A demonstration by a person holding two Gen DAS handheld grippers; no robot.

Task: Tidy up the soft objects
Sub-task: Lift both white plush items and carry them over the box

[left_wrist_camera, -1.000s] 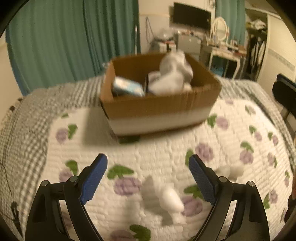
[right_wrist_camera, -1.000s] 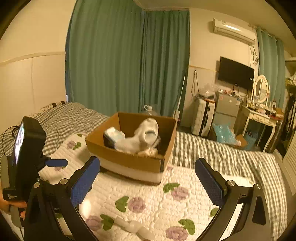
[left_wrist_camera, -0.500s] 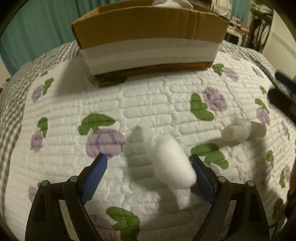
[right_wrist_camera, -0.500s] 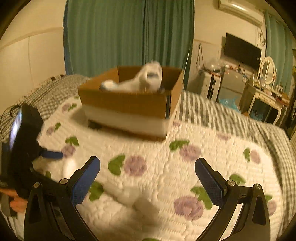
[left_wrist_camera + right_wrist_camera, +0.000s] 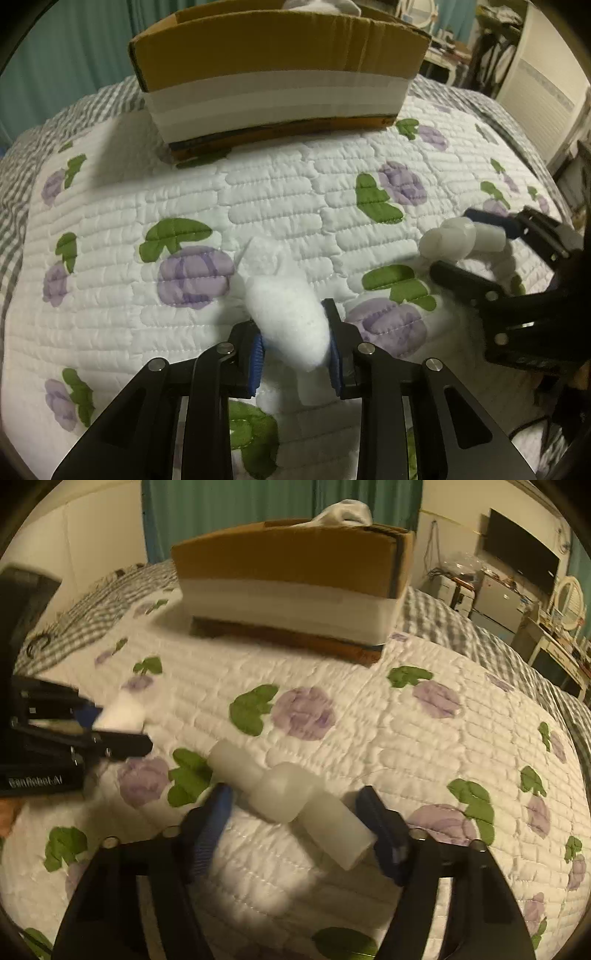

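My left gripper (image 5: pixel 295 354) is shut on a fluffy white rolled sock (image 5: pixel 286 310) lying on the floral quilt. It also shows in the right wrist view (image 5: pixel 122 712) with my left gripper (image 5: pixel 110 727) around it. My right gripper (image 5: pixel 299 819) straddles a white knotted sock (image 5: pixel 291 797) on the quilt, its blue pads a little apart from the sock's sides. The same knotted sock (image 5: pixel 454 240) and my right gripper (image 5: pixel 465 243) show at the right in the left wrist view. A cardboard box (image 5: pixel 277 70) with white items poking out stands farther back; it also shows in the right wrist view (image 5: pixel 295 579).
The white quilt with purple flowers (image 5: pixel 295 195) covers a grey checked bed. Green curtains (image 5: pixel 258 502) hang behind the box. A TV (image 5: pixel 521 554), a mirror and cluttered furniture (image 5: pixel 554 627) stand at the right beyond the bed.
Both grippers came down to the quilt. My left gripper closed on the fluffy sock. My right gripper narrowed around the knotted sock.
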